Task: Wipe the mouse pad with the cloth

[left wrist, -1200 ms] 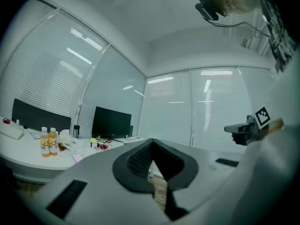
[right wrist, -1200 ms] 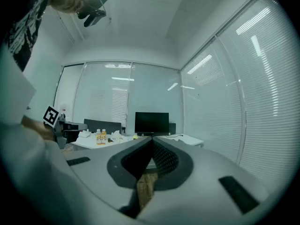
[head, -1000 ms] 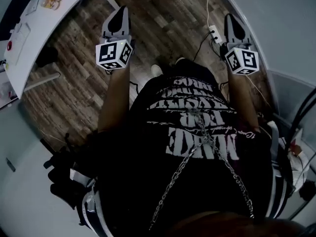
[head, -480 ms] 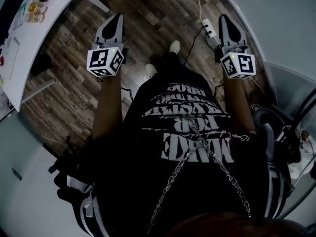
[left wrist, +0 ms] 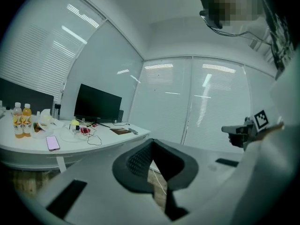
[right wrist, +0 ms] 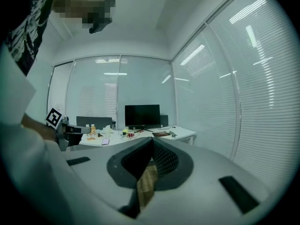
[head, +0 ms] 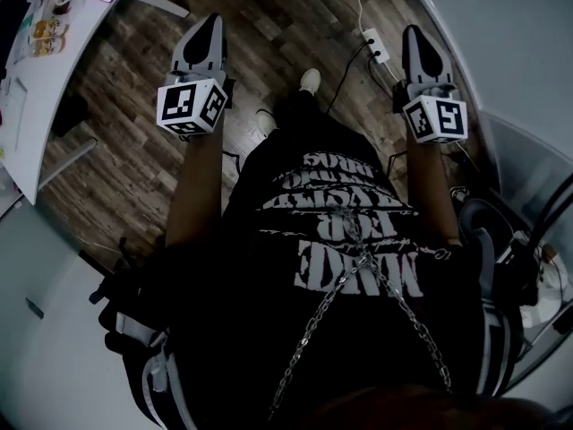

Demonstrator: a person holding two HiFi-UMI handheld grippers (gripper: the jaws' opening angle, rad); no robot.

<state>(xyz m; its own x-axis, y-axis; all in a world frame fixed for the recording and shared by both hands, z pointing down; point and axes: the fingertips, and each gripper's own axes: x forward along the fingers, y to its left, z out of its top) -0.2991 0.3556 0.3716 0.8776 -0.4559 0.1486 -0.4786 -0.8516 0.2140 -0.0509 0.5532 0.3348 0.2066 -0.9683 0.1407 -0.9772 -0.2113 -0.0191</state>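
Over wood floor [head: 295, 16], left tool [head: 211, 25] and right tool [head: 414, 36] closed, empty; desk [head: 49, 79] further left than before.

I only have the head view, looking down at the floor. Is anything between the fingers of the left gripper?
Observer: No. In its own view the left gripper has its fingers together, with nothing between them.
Operator: And the right?
Observer: The right gripper is shut too, and empty.
Operator: What's ahead?
Observer: A black flat monitor standing on the white curved desk.
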